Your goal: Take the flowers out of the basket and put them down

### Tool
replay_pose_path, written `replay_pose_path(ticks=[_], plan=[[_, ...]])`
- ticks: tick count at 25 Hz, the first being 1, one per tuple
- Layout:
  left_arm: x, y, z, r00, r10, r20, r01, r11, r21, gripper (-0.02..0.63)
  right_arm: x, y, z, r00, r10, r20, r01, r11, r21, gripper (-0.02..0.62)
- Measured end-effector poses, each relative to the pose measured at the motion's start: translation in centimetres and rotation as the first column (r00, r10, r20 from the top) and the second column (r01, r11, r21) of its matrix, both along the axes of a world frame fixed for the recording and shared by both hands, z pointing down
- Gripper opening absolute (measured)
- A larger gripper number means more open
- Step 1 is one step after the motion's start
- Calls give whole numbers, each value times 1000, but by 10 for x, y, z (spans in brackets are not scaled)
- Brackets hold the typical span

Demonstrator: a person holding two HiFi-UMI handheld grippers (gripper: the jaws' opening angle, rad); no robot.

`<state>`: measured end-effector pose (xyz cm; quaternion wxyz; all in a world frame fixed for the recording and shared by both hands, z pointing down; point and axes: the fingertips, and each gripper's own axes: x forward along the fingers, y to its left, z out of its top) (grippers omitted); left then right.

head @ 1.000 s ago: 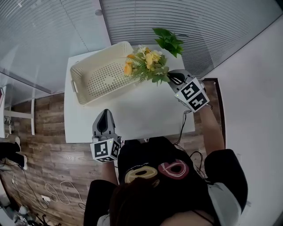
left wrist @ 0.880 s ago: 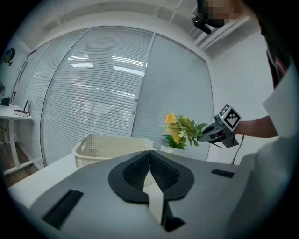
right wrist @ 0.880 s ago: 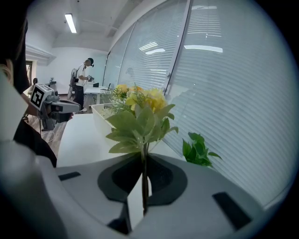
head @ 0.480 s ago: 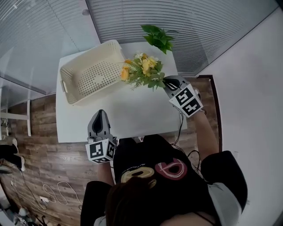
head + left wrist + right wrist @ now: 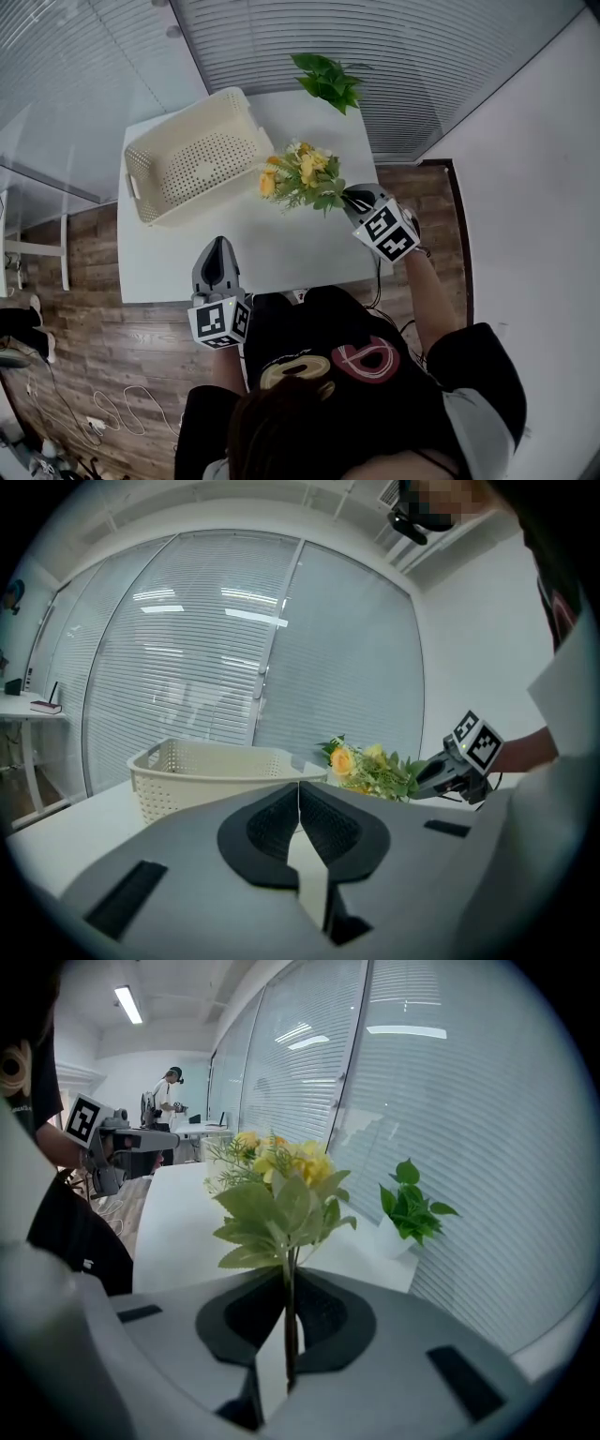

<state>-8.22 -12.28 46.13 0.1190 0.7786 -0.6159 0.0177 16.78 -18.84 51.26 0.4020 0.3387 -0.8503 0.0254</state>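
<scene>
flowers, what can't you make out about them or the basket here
- flowers: the head view looks steeply down, so whether they touch the table can't be told.
- basket inside: in the left gripper view its near wall hides it.
- plant pot: in the head view its own leaves cover it.

The left tongs point straight ahead, away from the body. Their jaws are pressed together with nothing between them, and the left marker cube sits at the end nearest the torso. The right tongs angle forward and inward, with their jaws clamped on a thin flower stem. The bare right forearm extends from a dark short sleeve. The left forearm is tucked close against the body.
</scene>
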Motion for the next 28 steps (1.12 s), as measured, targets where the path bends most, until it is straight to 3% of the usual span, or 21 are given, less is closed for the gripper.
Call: replay_pose_path(ticks=[19, 28], plan=[[4, 28, 3, 996, -88, 28, 88, 996, -7, 18, -6, 30, 84, 990, -92, -108, 78, 988, -133, 38], [-8, 38, 11, 990, -133, 36, 134, 990, -34, 18, -15, 32, 102, 994, -58, -88, 41, 982, -182, 48]])
